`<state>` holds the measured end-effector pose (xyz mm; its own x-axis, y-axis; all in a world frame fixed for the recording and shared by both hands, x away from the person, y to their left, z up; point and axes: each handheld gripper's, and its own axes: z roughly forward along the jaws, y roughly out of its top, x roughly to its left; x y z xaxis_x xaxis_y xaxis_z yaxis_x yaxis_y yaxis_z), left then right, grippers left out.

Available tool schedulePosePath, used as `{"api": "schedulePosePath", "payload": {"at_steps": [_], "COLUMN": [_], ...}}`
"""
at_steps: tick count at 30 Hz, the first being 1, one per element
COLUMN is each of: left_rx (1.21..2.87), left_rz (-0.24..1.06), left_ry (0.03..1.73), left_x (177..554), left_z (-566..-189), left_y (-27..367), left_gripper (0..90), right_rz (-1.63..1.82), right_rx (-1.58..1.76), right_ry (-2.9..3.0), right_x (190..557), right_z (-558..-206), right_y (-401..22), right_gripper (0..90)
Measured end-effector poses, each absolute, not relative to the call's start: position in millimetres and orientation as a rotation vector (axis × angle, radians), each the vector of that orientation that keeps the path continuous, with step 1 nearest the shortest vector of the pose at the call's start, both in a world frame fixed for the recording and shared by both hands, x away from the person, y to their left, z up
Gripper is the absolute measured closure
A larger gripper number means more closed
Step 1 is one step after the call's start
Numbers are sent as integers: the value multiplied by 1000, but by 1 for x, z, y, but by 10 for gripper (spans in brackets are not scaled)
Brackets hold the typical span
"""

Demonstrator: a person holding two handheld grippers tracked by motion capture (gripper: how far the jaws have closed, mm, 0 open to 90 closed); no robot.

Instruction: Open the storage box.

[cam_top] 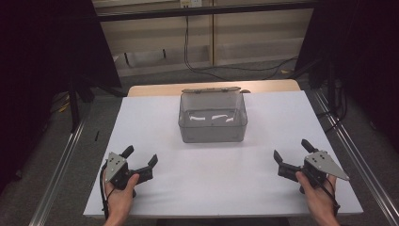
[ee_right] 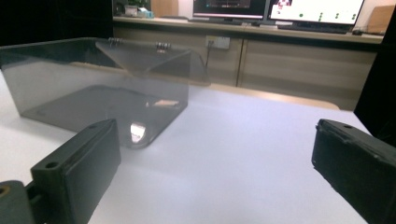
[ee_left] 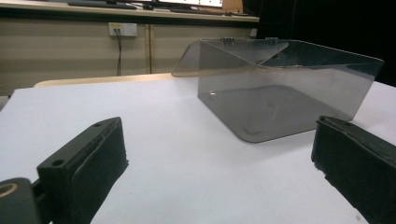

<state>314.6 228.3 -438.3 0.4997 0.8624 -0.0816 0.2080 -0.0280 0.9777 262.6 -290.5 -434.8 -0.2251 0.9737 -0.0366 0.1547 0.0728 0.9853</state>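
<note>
Resting at the far middle of the white counter, well apart from both tongs, a smoky clear box with its hinged lid tipped open behind could skid or tip if nudged, being light-looking on a slick sheet. Hard to judge through the tinted, glaring walls whether anything lies inside. Waiting near the close edge, left tongs and right tongs both spread, pinching nothing.
</note>
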Motion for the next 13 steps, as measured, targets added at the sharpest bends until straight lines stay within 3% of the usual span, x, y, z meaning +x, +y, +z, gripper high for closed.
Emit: {"api": "schedulePosePath", "payload": {"at_steps": [13], "left_rx": [1505], "left_rz": [646], "left_ry": [1013], "left_x": [315], "left_z": [-441], "left_y": [235], "left_gripper": [21], "right_rz": [1271], "right_rx": [1185], "right_ry": [1469], "right_x": [256], "right_z": [-437], "right_y": [-294], "right_gripper": [6]}}
